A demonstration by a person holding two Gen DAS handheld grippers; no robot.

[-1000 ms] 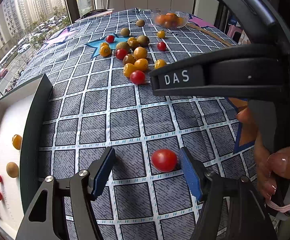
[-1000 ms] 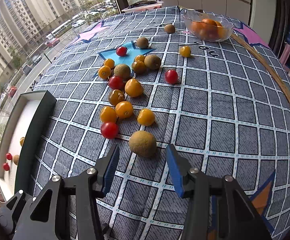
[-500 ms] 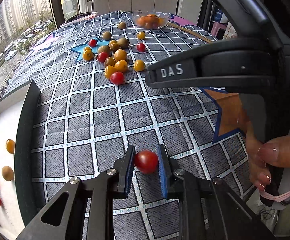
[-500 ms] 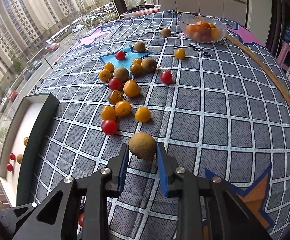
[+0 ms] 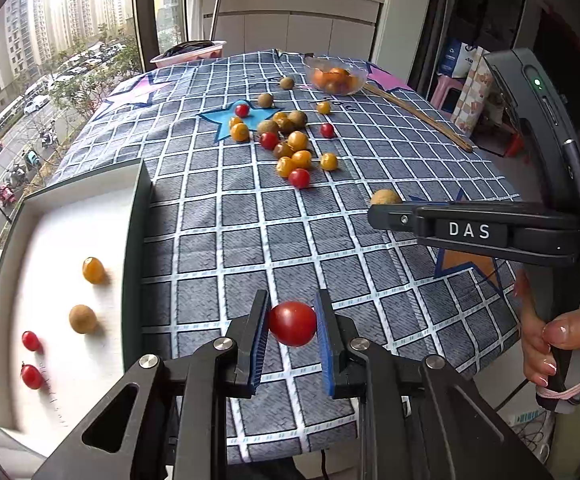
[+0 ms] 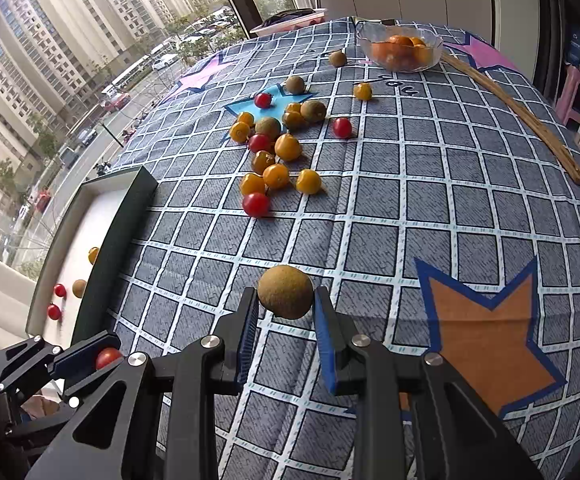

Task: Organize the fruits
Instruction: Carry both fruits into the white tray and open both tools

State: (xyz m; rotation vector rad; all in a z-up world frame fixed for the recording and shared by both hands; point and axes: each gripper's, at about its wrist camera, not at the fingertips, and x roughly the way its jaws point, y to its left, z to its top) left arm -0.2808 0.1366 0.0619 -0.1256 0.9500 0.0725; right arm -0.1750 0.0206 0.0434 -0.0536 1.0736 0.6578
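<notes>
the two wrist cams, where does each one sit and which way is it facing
Left wrist: on the left gripper, looking down and forward over the checked tablecloth; its blue pads clamp a red cherry tomato; the right gripper's body and the hand holding it show at right.
Right wrist: on the right gripper, same heading; pads clamp a brown round fruit; the left gripper's tip shows lower left.
Shared: the white tray, the loose fruit pile, the glass bowl, the window.

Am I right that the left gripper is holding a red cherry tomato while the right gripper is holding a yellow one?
Not quite: the right gripper holds a brown fruit, not a yellow tomato, as the right wrist view shows. The left gripper does hold a red cherry tomato.
</notes>
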